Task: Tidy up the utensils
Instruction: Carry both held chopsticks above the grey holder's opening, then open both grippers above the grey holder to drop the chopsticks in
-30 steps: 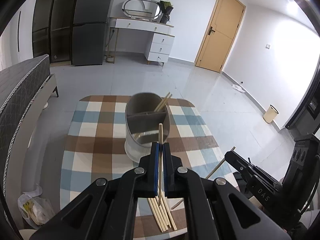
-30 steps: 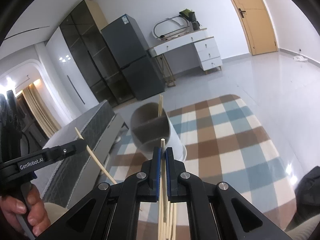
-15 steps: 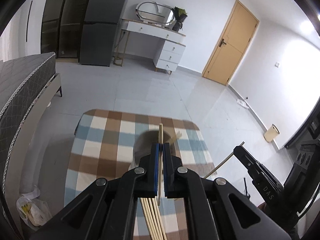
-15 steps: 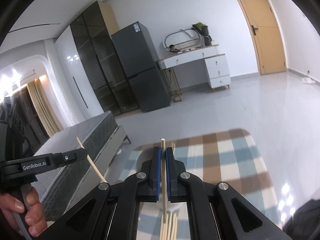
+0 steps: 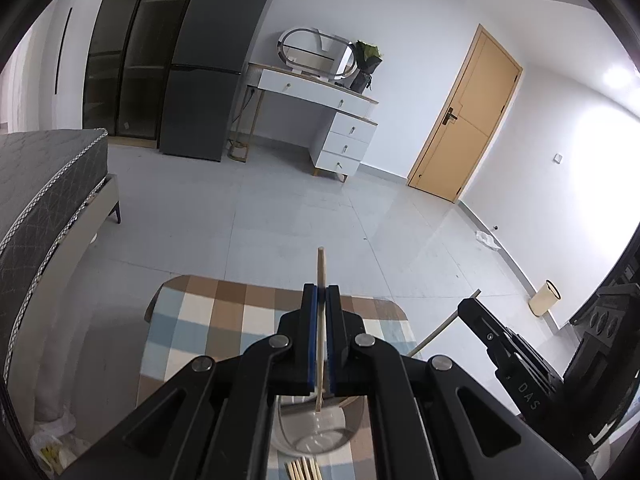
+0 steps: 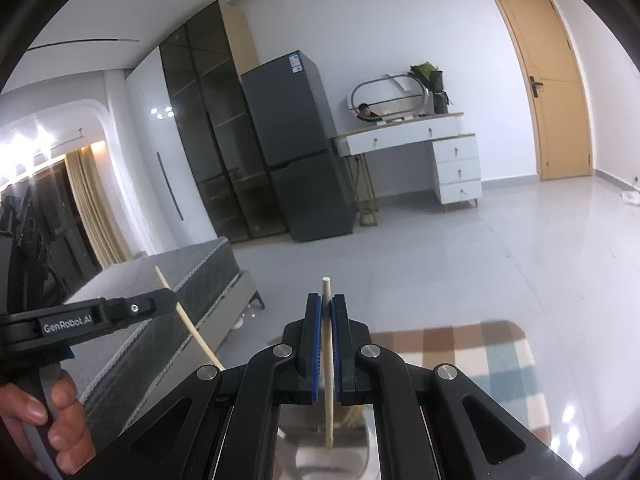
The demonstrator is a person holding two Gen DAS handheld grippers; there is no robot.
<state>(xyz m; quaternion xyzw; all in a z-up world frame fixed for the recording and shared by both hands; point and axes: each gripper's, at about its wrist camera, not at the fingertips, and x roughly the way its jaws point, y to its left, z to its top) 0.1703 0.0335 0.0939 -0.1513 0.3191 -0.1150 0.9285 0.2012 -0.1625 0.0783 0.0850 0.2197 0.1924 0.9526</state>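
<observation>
Left gripper (image 5: pixel 321 300): blue-padded jaws clamped narrow on one wooden chopstick (image 5: pixel 321 272), which stands nearly upright between the pads, its top end clear above the fingertips, its lower end hanging below them.

Right gripper (image 6: pixel 327 312): jaws likewise pressed tight on a second chopstick (image 6: pixel 327 292), upright with a slight tilt, round top end above the fingertips, lower end below.

Utensil holder (image 5: pixel 320 432): grey, glossy container directly beneath the left gripper, seen through the gap under its jaws. The lower end of the held chopstick hangs over its opening. The same holder shows below the right gripper in the right wrist view; whether either stick touches it cannot be told.

Loose chopsticks (image 5: pixel 304 469): a small bundle lying just nearer than the holder, under the left gripper.

Table (image 5: pixel 192 320): covered in a brown, blue and cream check cloth, extending ahead of and below both grippers.

Cross views: the right gripper appears to the right of the left one with its stick angled up; the left gripper appears to the left of the right one, a hand (image 6: pixel 48 424) around its grip.
</observation>
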